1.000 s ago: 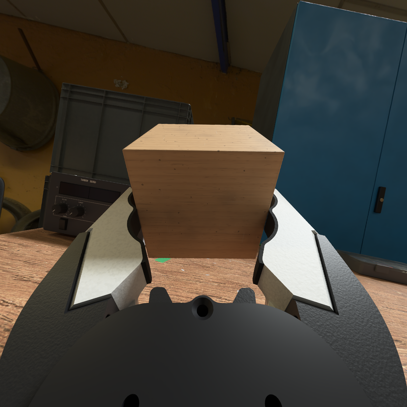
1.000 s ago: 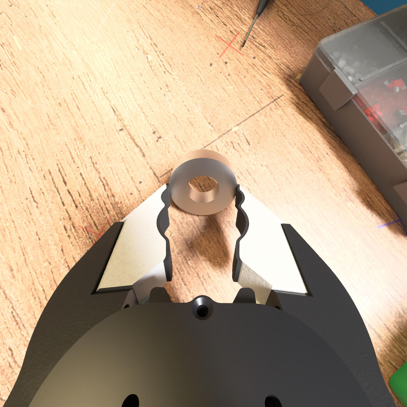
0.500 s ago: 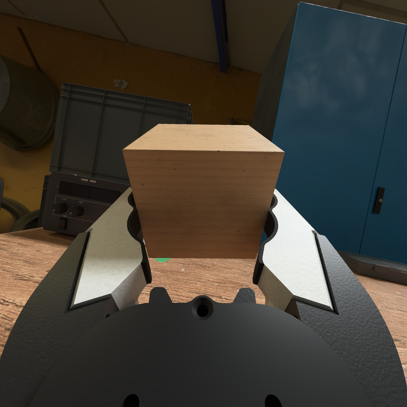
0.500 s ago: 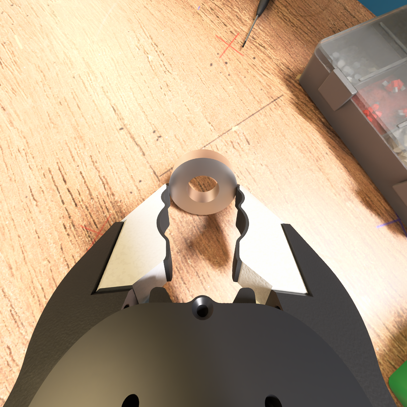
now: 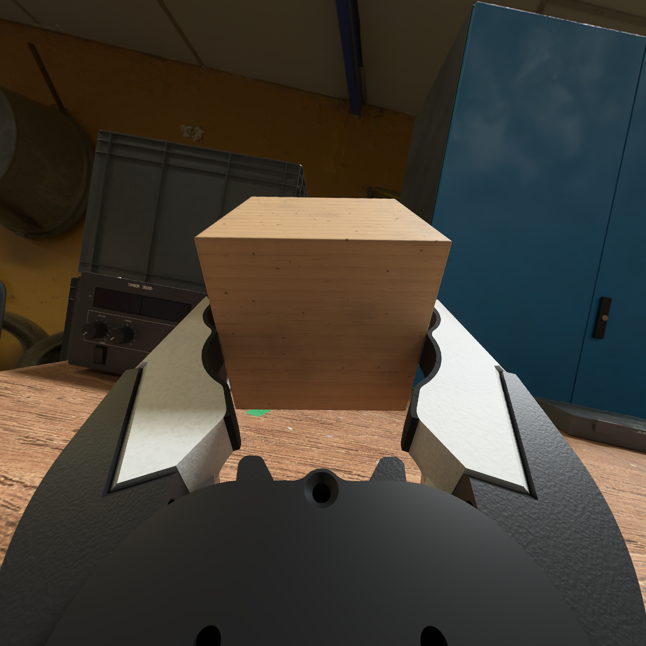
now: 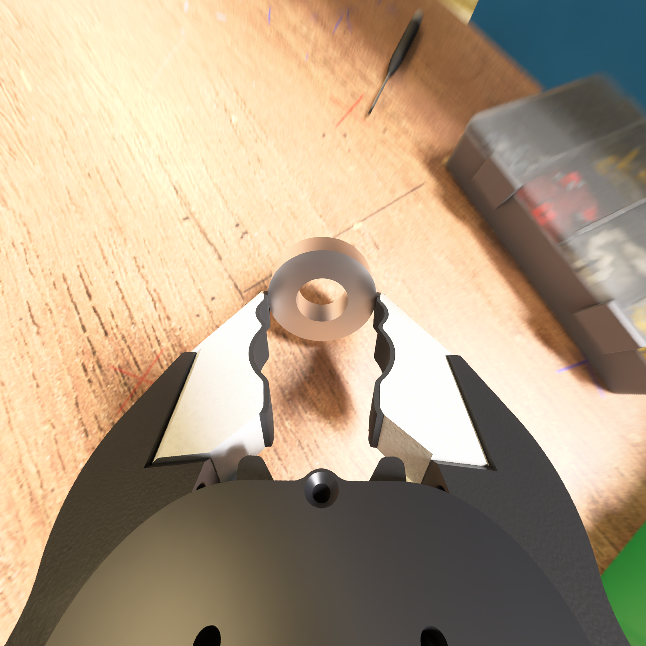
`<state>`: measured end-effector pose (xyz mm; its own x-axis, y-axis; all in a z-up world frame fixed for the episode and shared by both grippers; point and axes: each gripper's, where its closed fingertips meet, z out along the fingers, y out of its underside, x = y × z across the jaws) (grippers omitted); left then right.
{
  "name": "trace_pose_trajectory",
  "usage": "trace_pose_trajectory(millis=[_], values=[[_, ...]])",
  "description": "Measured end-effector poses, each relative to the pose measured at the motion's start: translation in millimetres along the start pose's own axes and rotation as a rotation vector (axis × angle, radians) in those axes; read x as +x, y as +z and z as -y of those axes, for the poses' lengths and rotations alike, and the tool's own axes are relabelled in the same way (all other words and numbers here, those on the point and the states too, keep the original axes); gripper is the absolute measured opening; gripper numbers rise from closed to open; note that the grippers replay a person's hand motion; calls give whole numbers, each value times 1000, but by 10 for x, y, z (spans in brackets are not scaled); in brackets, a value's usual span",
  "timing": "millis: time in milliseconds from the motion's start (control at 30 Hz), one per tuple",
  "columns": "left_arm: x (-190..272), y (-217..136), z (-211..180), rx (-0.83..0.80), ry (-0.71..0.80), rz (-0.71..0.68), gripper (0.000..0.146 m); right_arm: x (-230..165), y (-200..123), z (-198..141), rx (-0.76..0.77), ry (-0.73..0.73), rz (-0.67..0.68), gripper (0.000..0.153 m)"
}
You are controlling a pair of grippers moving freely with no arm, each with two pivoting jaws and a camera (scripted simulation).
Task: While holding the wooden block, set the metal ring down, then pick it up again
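Wooden block (image 5: 321, 307) sits clamped in your left gripper (image 5: 321, 353), clear of the tabletop (image 5: 52, 402); only the right wrist view shows your right gripper (image 6: 321, 300) pinching the metal ring (image 6: 321, 290) above its shadow.

Left tongs (image 5: 321, 353), right tongs (image 6: 321, 304), matte black bodies, white wavy-edged fingers, central screw

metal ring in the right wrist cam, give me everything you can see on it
The metal ring is a thick, washer-like band with a round centre hole, dull grey with a coppery sheen. It stands on edge, flat face toward the camera, pinched at its left and right rims between the tips of the right gripper's fingers. It hangs above the wooden table, apparently clear of it, with a dark shadow beneath. Nothing else touches it.
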<state>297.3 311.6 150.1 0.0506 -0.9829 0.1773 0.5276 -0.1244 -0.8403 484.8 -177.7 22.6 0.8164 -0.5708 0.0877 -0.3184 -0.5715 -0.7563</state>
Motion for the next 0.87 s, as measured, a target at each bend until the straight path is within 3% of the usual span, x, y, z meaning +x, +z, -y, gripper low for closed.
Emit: trace_pose_trajectory(millis=[100,267,400,867], values=[[1,-2,7,5,-1,0,117,121,-107,227,157,-22,-98,60],[-2,-6,19,11,-11,1,117,313,-430,648,566,53,-263,60],[-8,-7,26,15,-27,-2,117,419,-633,748,802,90,-360,60],[7,-11,47,24,-33,-5,117,238,-615,855,839,-67,-345,60]])
